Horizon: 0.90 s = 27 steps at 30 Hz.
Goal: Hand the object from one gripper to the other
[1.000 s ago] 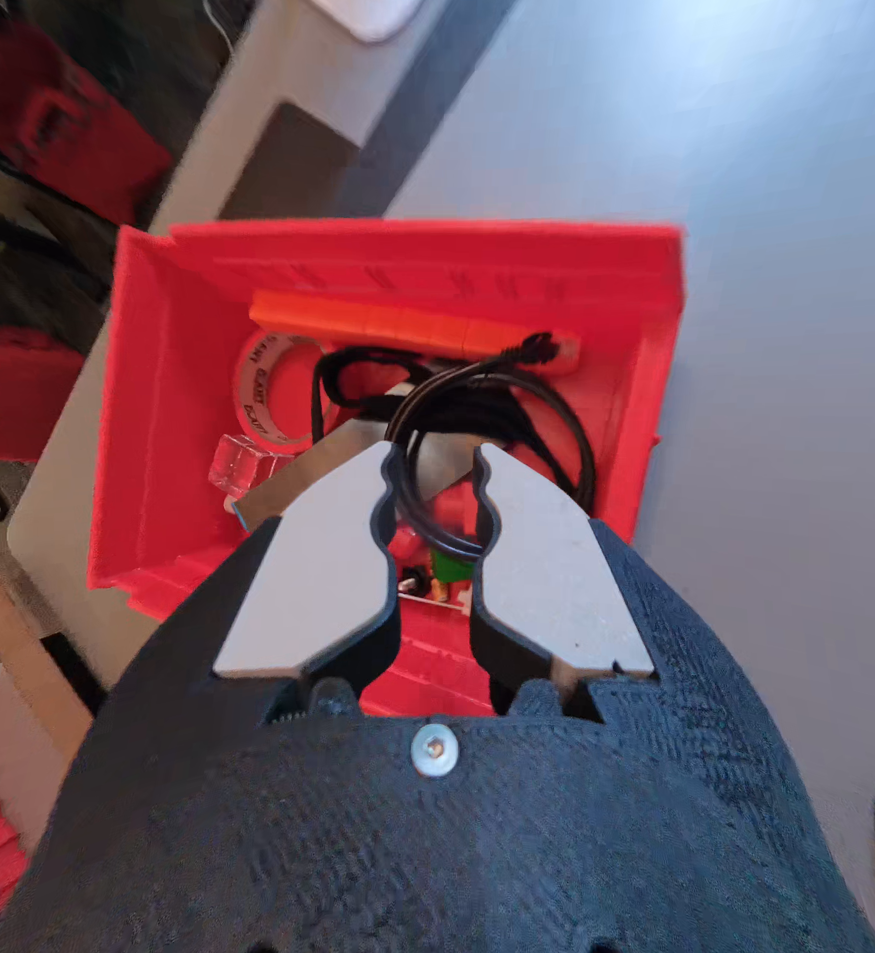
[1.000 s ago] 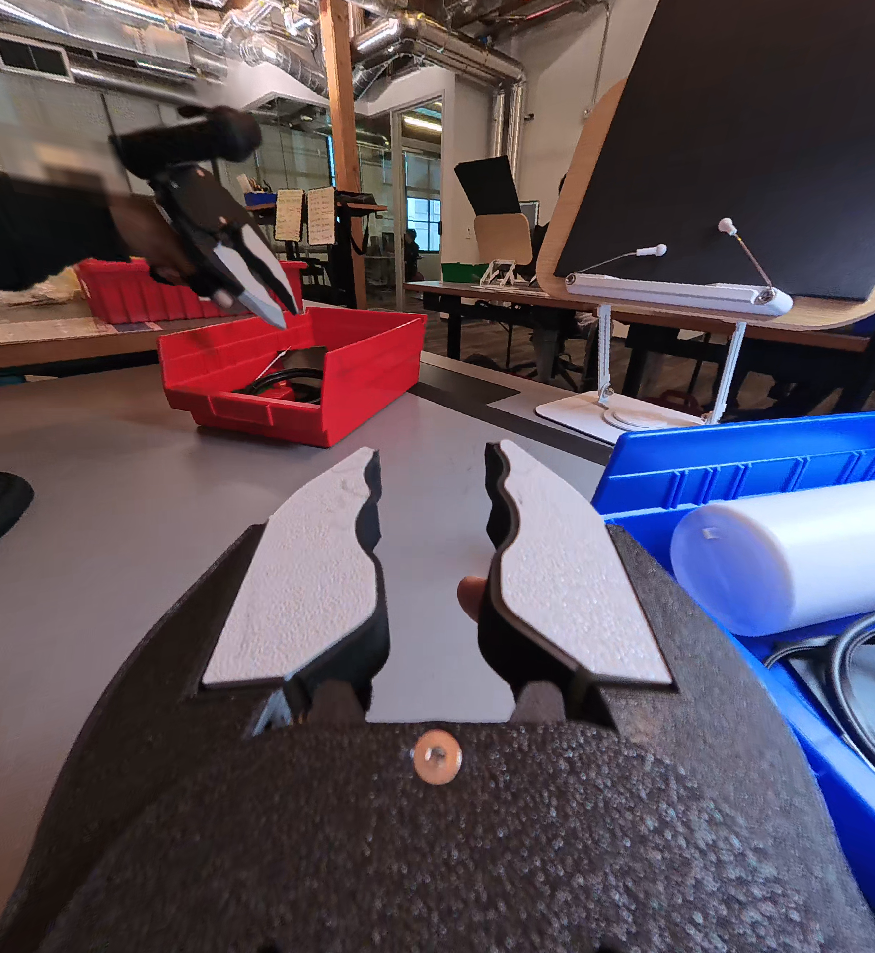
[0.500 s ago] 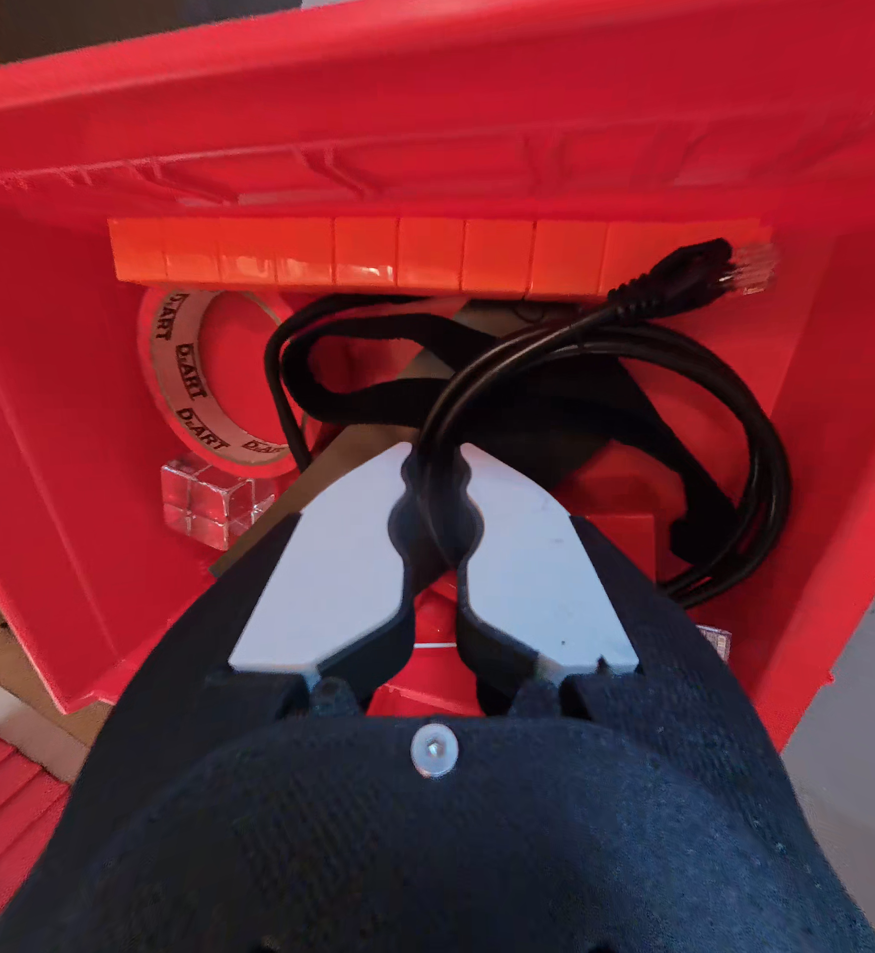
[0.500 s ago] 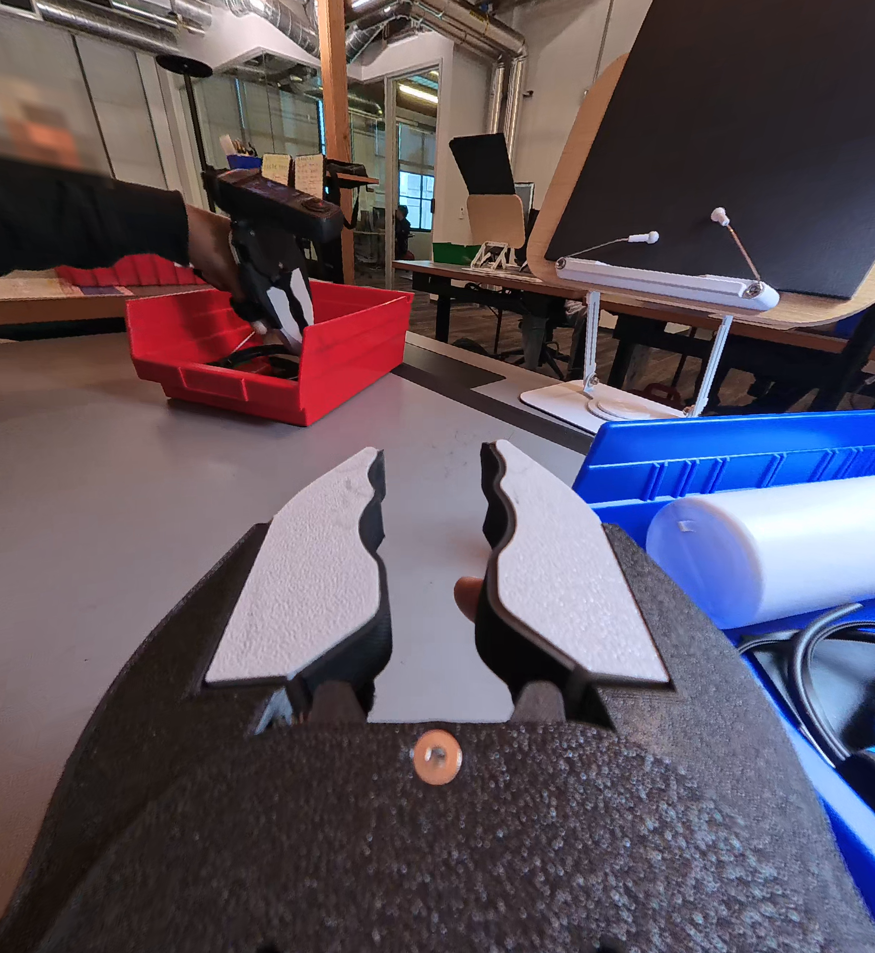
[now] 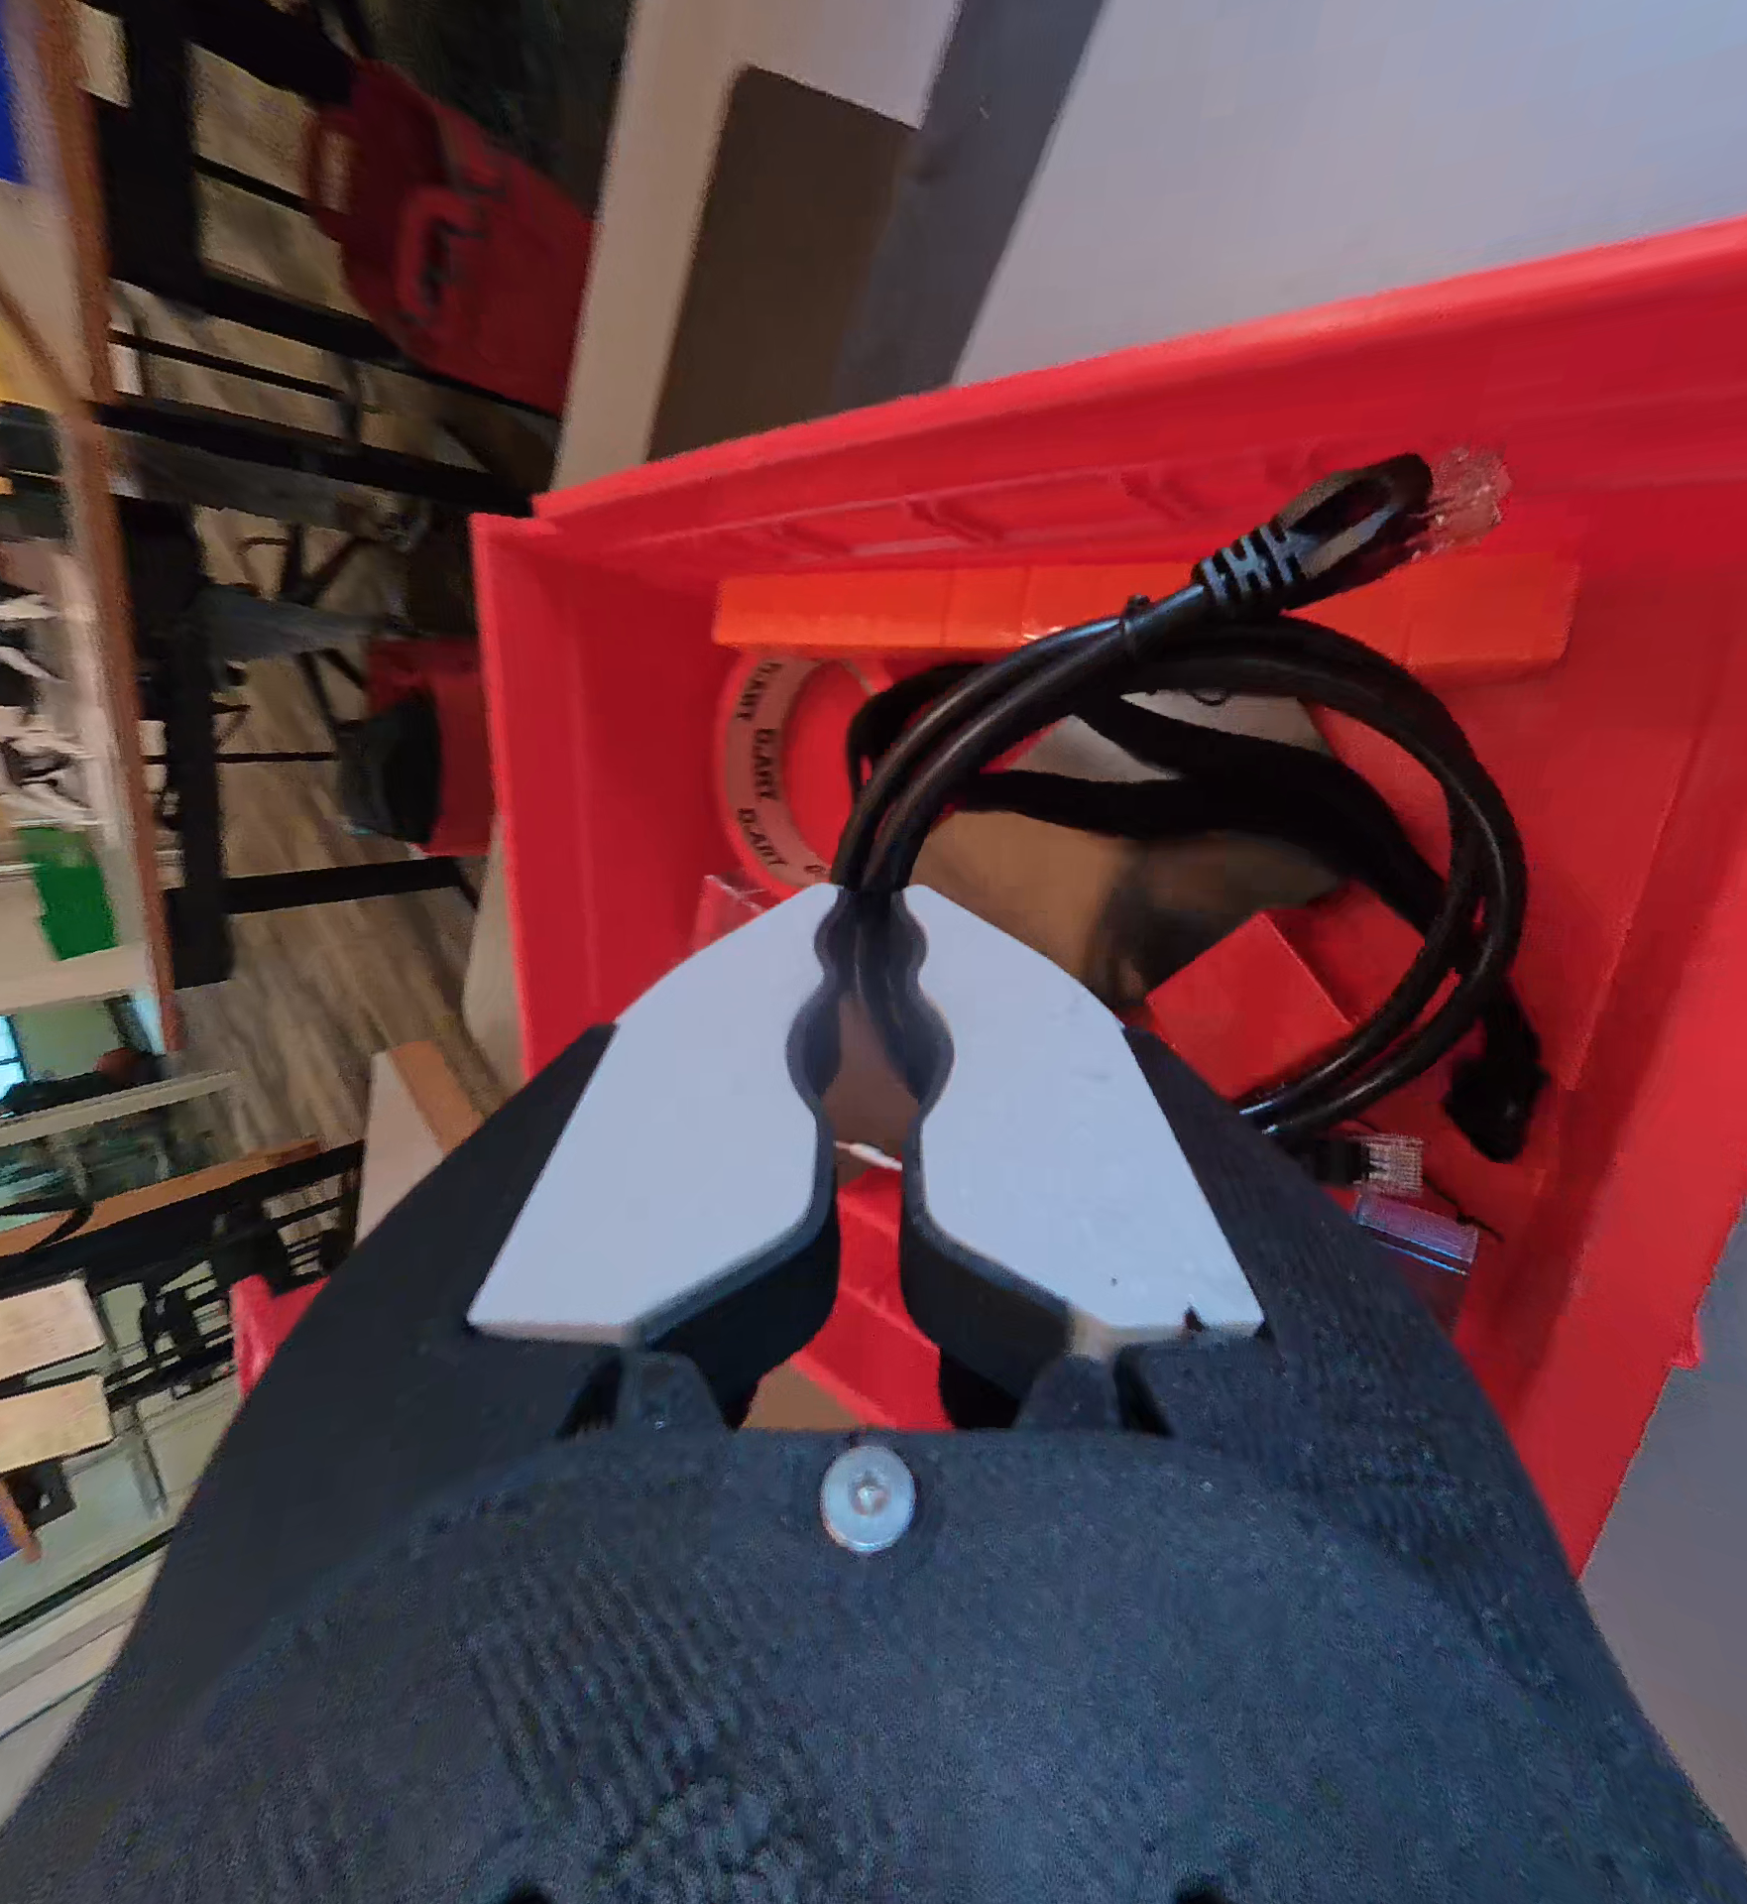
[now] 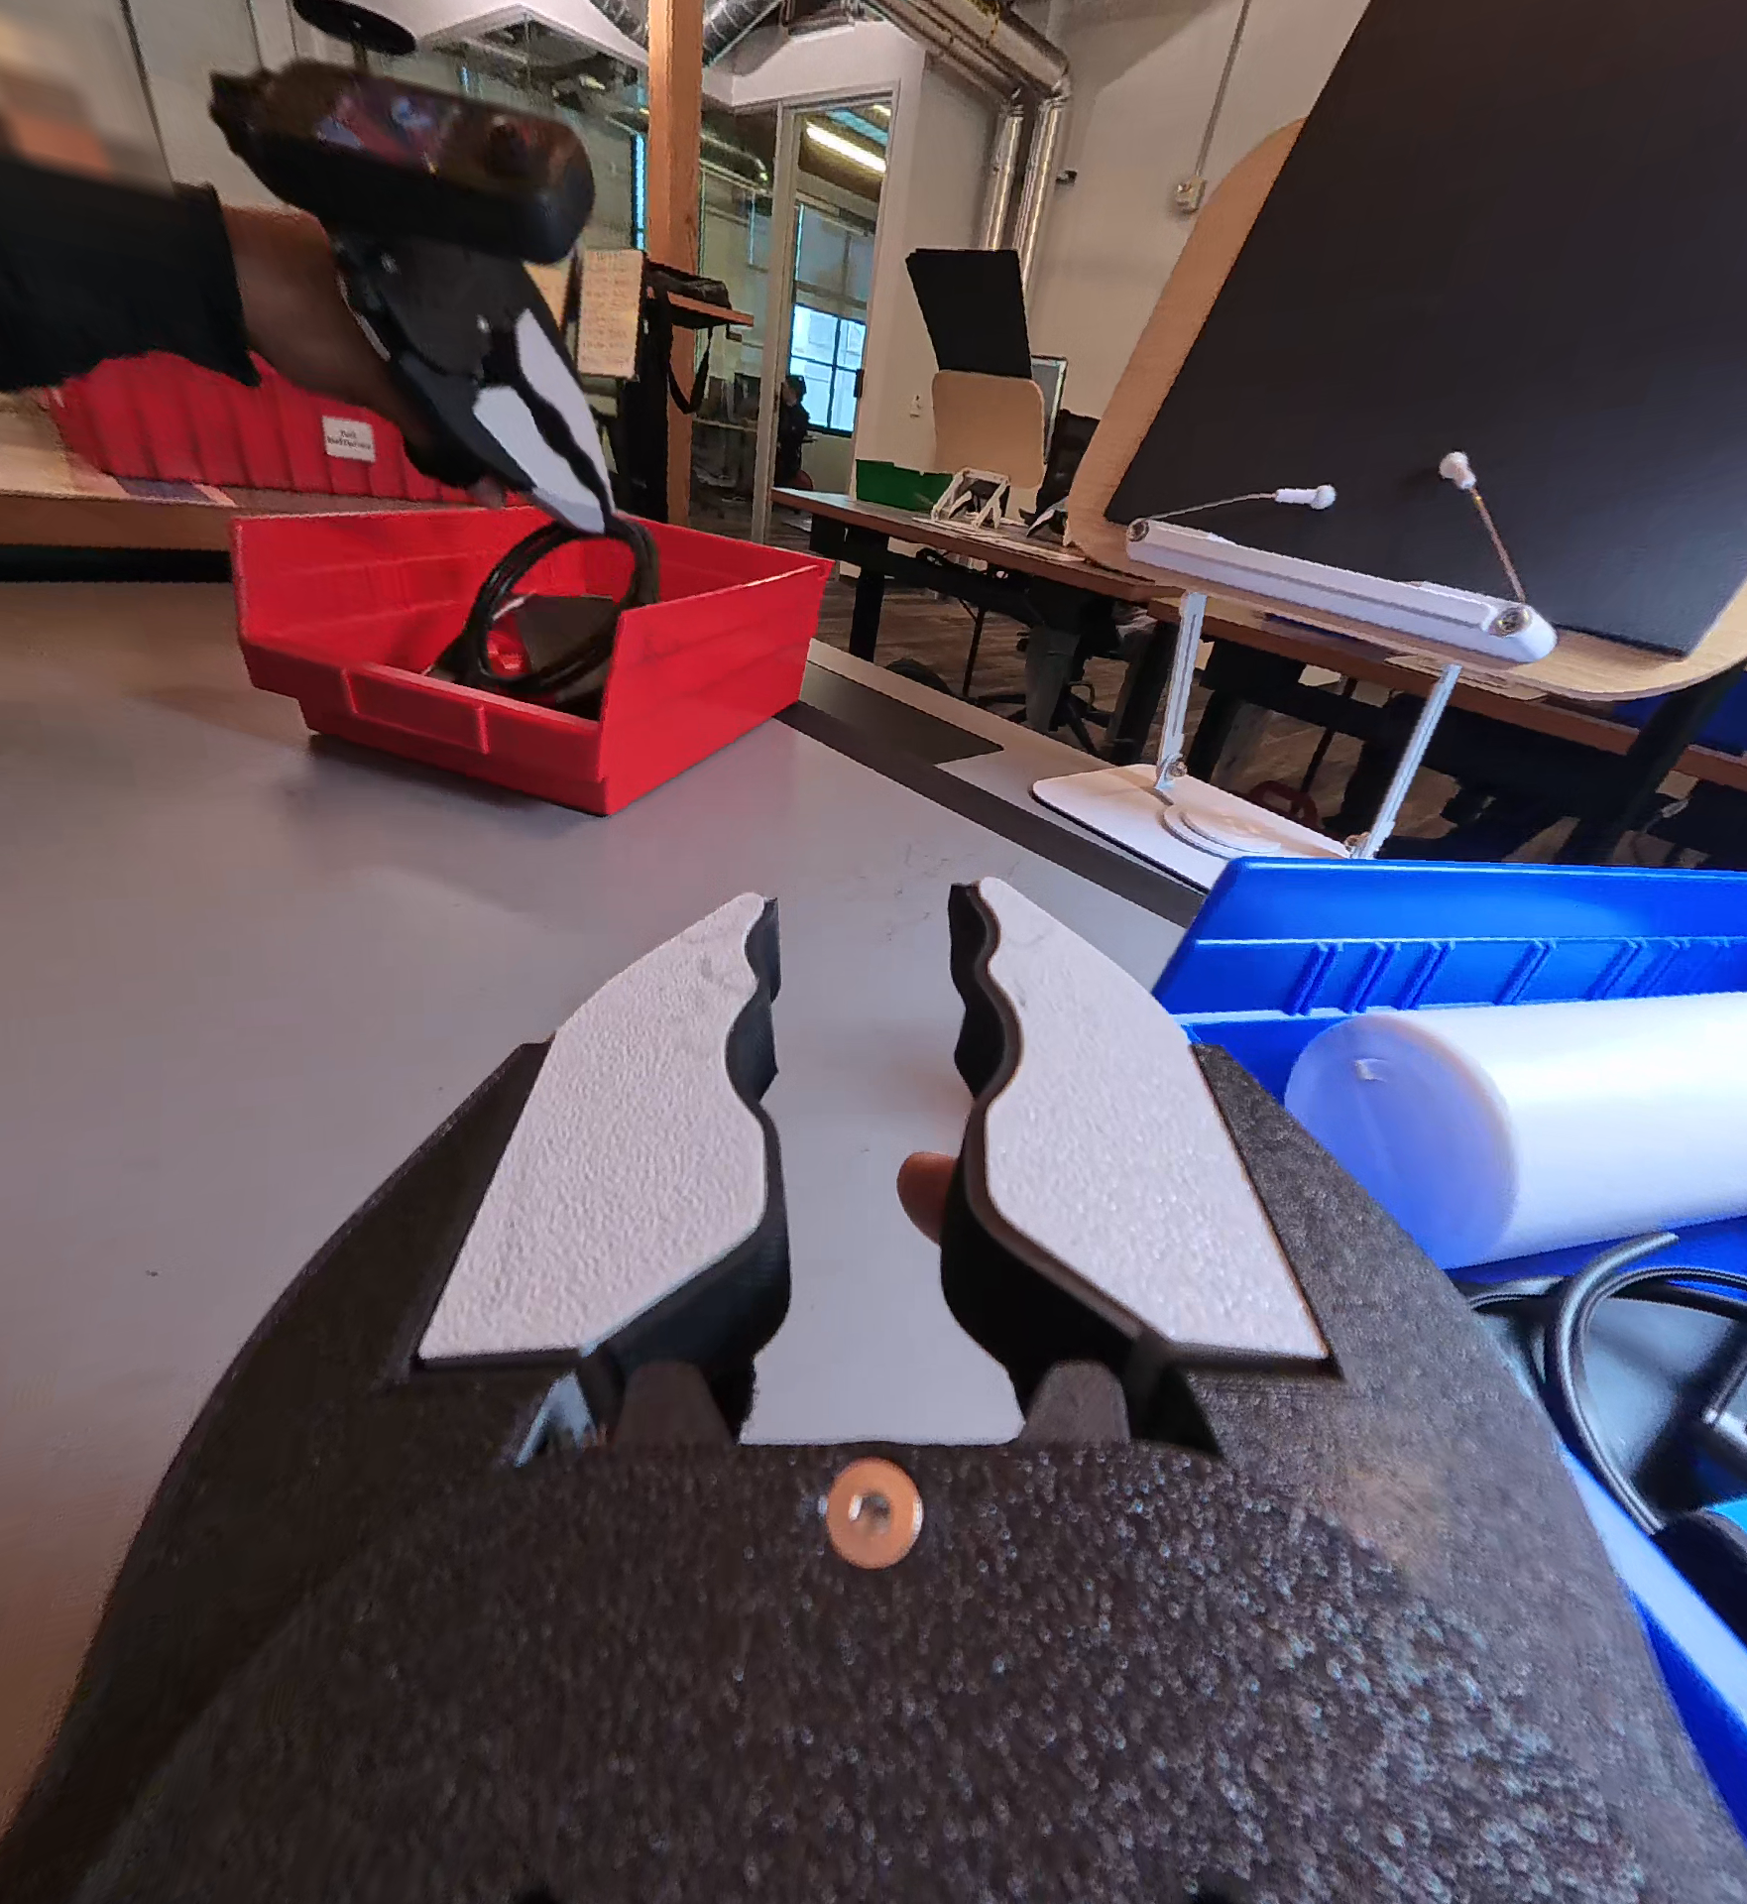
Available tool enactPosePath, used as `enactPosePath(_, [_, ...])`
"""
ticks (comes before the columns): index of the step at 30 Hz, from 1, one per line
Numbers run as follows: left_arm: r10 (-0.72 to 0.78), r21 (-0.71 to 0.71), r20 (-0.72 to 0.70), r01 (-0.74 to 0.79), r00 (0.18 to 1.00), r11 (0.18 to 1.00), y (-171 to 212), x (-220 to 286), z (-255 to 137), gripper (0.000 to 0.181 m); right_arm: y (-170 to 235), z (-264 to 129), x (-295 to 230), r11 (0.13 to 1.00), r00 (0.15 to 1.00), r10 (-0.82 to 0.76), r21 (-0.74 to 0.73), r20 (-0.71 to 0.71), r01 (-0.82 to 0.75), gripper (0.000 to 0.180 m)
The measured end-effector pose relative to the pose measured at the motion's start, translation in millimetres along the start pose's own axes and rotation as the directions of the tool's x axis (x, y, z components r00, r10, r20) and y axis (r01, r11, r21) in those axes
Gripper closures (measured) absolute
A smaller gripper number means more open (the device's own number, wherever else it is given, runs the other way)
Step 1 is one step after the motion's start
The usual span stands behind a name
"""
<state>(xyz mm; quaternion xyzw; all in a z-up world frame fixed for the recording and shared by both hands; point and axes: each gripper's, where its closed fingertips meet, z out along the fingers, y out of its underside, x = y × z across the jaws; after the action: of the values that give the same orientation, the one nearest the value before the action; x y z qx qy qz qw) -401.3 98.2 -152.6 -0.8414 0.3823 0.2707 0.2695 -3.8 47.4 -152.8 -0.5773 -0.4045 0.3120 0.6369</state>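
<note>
Grey table (image 6: 179, 927) carrying red bin (image 6: 540, 659) at 11 o'clock and blue bin (image 6: 1467, 927) at 3 o'clock, well apart; white cylinder (image 6: 1570, 1123) lying in blue bin. Left gripper (image 5: 869, 902) hovering over red bin (image 5: 1673, 824), jaws pinched tight on coiled black cable (image 5: 1364, 721), loops hanging down into bin beside tape roll (image 5: 766, 762) and orange bar (image 5: 952, 618). Right gripper (image 6: 861, 927) waiting low over table at 6 o'clock, jaws gaping wide, gripping nothing
</note>
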Motion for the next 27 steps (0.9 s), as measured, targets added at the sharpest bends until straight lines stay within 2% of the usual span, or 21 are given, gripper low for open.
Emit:
enactPosePath(1, [-0.004, 0.015, 0.034, 0.003, 0.999, 1.000, -2, -6, -7, 0.174, 1, 0, -1, 1.000, 1.000, -0.007, -0.003, -0.003, 0.007, 0.148])
enactPosePath(6, [-0.032, 0.069, 0.178, 0.020, 0.984, 0.997, -9, -31, -34, 0.175, 4, 1, -4, 0.999, 0.999, -0.038, -0.020, -0.015, 0.038, 0.149])
enactPosePath(11, [-0.055, 0.119, 0.255, 0.025, 0.965, 0.993, -14, -43, -54, 0.175, 5, 1, -3, 0.998, 0.998, -0.059, -0.026, -0.030, 0.058, 0.149])
enactPosePath(16, [-0.137, 0.290, 0.292, 0.048, 0.947, 0.956, -46, -43, -93, 0.174, -11, 7, 0, 0.997, 0.996, -0.081, -0.012, -0.027, 0.080, 0.149])
enactPosePath(19, [-0.205, 0.433, 0.290, 0.063, 0.935, 0.899, -77, -37, -124, 0.174, -38, 21, -1, 0.997, 0.997, -0.072, -0.001, 0.019, 0.072, 0.147])
enactPosePath(23, [-0.280, 0.611, 0.207, 0.100, 0.937, 0.785, -125, -21, -157, 0.174, -102, 43, -9, 0.996, 0.994, -0.061, 0.065, 0.088, 0.056, 0.144])
enactPosePath(27, [-0.290, 0.712, 0.121, 0.121, 0.949, 0.692, -169, 0, -179, 0.174, -149, 68, -15, 0.997, 0.989, -0.064, 0.059, 0.133, 0.057, 0.140])
